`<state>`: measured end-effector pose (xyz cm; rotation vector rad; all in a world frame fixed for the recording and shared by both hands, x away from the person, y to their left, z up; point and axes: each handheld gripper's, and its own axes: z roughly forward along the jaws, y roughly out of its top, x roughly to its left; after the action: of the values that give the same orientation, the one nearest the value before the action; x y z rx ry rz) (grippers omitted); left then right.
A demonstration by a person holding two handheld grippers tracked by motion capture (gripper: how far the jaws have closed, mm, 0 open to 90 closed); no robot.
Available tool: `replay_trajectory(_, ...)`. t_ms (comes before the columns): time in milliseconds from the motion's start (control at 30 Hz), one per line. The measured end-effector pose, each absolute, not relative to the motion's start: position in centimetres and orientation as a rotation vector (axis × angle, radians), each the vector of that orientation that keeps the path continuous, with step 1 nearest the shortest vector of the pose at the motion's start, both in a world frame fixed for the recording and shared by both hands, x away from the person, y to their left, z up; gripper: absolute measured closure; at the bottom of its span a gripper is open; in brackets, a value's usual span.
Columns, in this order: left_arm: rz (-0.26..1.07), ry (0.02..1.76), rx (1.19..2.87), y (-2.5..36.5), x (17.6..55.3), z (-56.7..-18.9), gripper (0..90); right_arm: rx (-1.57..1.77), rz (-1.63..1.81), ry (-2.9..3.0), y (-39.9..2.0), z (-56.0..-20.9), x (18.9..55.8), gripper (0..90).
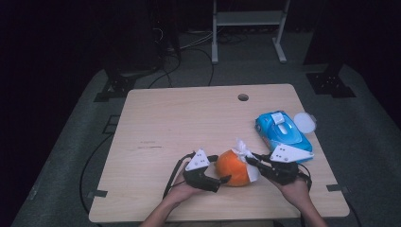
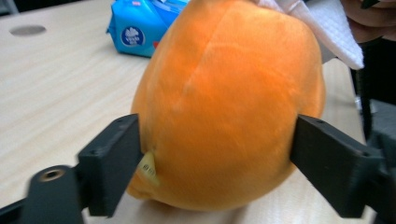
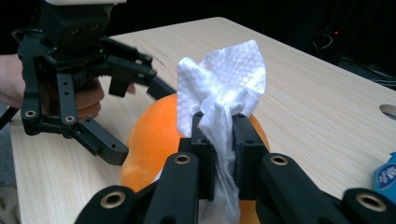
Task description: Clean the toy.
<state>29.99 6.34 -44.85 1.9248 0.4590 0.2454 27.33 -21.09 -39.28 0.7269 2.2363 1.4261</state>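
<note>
An orange plush ball [image 1: 234, 168] rests on the wooden table [image 1: 189, 118] near its front edge. My left gripper [image 1: 221, 168] reaches in from the left with its jaws spread on either side of the ball [image 2: 224, 93]. The pads [image 2: 116, 158] stand at its flanks without denting it. My right gripper [image 1: 248, 160] comes from the right, shut on a crumpled white tissue [image 1: 242, 149] that lies against the top of the ball. In the right gripper view the tissue [image 3: 224, 70] rises out from between the closed jaws of my right gripper [image 3: 223, 126], with the ball [image 3: 144, 135] behind it.
A blue pack of wipes [image 1: 283, 130] lies at the right, with a round white lid [image 1: 304, 122] beside it. A cable hole [image 1: 243, 97] sits near the table's far edge. Dark floor, cables and stand legs surround the table.
</note>
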Motion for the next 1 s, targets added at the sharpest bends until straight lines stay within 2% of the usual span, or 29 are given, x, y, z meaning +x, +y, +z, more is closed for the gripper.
replay_trajectory(133,0.291,0.364,1.914,6.1,29.8,-44.5,6.9,0.641,1.446,2.3,-20.0,-39.3,26.9,80.8)
replay_trajectory(233,0.235,0.356,1.948,5.8,29.9,-45.1,6.3,0.558,1.437,2.338,-18.7,-39.3,26.3,80.7)
replay_trajectory(267,0.233,0.359,1.94,5.8,29.9,-45.3,7.6,0.54,1.427,2.341,-18.3,-39.3,26.2,80.7)
replay_trajectory(333,0.246,0.365,1.929,6.1,29.8,-45.2,17.9,0.517,1.393,2.324,-18.0,-39.2,25.9,80.8)
replay_trajectory(400,0.236,0.396,1.922,6.3,29.9,-44.9,23.4,0.542,1.398,2.293,-18.6,-39.0,26.1,80.8)
replay_trajectory(633,0.18,0.476,1.879,7.0,30.5,-44.8,25.5,0.706,1.379,2.249,-21.5,-39.8,27.6,81.0)
replay_trajectory(1000,0.183,0.474,1.871,6.8,30.0,-44.2,29.6,0.517,1.386,2.292,-17.7,-38.6,25.6,81.1)
